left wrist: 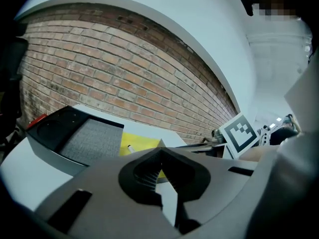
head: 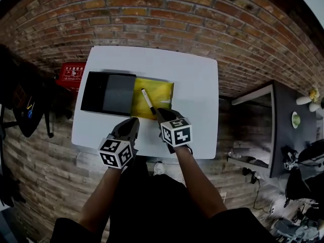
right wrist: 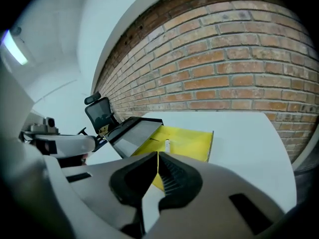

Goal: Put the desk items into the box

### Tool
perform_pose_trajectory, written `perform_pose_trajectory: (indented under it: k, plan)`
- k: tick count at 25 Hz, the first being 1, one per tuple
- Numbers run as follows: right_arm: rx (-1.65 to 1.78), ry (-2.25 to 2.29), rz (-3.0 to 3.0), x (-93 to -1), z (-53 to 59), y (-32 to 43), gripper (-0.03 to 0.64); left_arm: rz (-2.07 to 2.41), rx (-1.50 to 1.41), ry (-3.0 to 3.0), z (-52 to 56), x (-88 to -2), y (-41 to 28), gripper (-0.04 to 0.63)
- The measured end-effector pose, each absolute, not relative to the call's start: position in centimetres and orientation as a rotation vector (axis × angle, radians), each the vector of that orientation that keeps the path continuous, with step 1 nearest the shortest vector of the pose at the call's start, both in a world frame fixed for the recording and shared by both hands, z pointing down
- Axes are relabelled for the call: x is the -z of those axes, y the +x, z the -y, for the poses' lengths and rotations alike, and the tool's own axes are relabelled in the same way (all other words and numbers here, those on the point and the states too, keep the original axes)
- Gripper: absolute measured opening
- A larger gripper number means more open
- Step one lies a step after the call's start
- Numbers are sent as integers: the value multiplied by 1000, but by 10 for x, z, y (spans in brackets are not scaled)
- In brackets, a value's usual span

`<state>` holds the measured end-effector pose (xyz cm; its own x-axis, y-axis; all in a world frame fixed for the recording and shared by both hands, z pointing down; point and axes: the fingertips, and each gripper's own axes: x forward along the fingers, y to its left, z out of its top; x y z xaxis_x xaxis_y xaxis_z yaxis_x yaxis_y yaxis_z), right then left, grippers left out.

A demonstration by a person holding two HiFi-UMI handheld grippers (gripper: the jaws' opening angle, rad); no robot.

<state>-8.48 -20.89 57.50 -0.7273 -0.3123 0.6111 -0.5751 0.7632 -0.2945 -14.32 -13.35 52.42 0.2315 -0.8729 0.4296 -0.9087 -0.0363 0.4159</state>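
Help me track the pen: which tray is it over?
The yellow tray, right of the black tray in the head view; the pen shows against it.

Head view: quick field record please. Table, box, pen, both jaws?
table: white
box: black, open, on the table's left part
yellow flat item: right beside box
pen: above yellow flat item, white tip pointing away
right gripper: jaws shut on pen's near end
left gripper: jaws shut, empty

The white surface [head: 197,100] lies bare on its right half and near edge. On the left stands an open black box [head: 92,92], with a yellow folder [head: 162,91] touching it. Over the folder, a pen [head: 148,100] juts from the right gripper's [head: 160,111] closed fingers. A brick wall [head: 152,14] backs the far edge.
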Motion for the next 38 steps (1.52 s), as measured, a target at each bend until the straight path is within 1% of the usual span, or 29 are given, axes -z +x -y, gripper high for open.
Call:
perform_pose_trajectory:
  k: [8,17,29,38]
  plan:
    - [-605,662,2591,-514,173,-31,25,1683,-46,1925,96,-494,-97,12]
    - [-592,629,2699,-479,135,23,25,1759,-16,1924,58,-465,-60,12]
    - [-532,598,2803,-444,104,37,25,1791,17,1956,45,-439,-68,14]
    - [-524,739,2832,-426,92,52,25,1772,-14,2023,27,-425,-95,12]
